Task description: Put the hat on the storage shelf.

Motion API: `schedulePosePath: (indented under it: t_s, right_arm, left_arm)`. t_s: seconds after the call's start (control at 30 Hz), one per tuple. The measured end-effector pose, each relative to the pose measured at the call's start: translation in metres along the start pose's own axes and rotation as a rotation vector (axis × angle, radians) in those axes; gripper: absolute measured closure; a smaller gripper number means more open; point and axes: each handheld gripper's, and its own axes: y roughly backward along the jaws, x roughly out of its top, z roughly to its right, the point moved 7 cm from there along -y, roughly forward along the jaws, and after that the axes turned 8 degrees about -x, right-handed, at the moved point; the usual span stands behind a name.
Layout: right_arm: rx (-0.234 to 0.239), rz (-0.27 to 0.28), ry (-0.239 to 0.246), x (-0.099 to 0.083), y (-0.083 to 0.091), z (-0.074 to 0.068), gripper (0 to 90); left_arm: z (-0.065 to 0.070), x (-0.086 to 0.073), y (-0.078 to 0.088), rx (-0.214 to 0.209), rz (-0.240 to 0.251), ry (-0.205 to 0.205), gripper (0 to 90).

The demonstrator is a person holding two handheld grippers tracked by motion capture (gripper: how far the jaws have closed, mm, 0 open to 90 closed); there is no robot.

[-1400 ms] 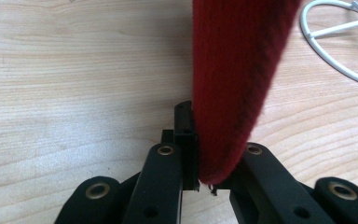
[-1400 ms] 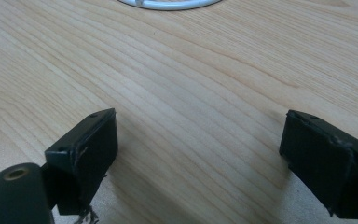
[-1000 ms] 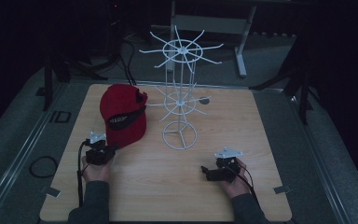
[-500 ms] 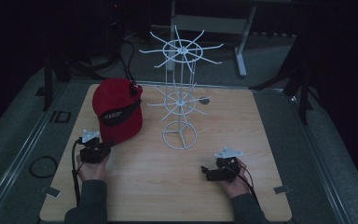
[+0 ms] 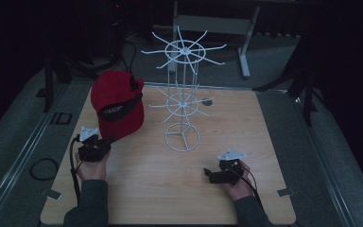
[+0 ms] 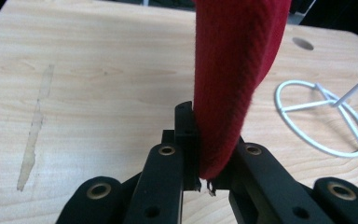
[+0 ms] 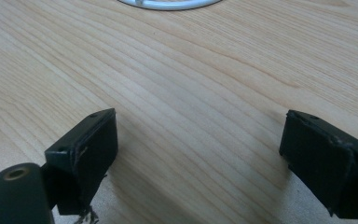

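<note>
Since a second ago you have drawn your left gripper [image 5: 99, 143] back toward your side of the table, and the red cap [image 5: 117, 102] it carries has risen and tipped up, now standing left of the white wire rack [image 5: 183, 101] rather than lying close against it. Your right gripper [image 5: 213, 175] has stayed where it was, on the near side of the rack and to its right.

You are working on a pale wooden table [image 5: 170, 189] with a long light scuff in its grain [image 6: 33, 135] and a small dark round hole [image 5: 207, 101] just right of the rack. Around it the room is dim, with grey floor, a black cable loop [image 5: 41, 168] and a metal stand frame [image 5: 212, 23] behind the rack.

Your left gripper [image 6: 204, 161] has its jaws pressed together on the lower edge of the cap [image 6: 235, 70], whose red fabric rises straight up between them, left of the rack's ring base [image 6: 324, 119].

Your right gripper [image 7: 198, 154] has its jaws spread wide, holding nothing, low over bare wood with the rack's base ring [image 7: 168, 3] beyond them.
</note>
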Motion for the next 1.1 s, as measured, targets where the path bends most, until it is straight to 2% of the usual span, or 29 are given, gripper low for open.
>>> schedulePosePath:
  t_s: [0.33, 1.1]
  right_arm:
    - [0.0, 0.0, -0.001, 0.0, 0.0, 0.0, 11.2]
    - [-0.001, 0.002, -0.003, 0.0, 0.0, 0.0, 11.2]
  left_arm:
    - [0.008, 0.021, 0.01, -0.006, 0.045, -0.02, 85.9]
    - [0.022, 0.052, 0.026, -0.025, 0.11, -0.033, 85.8]
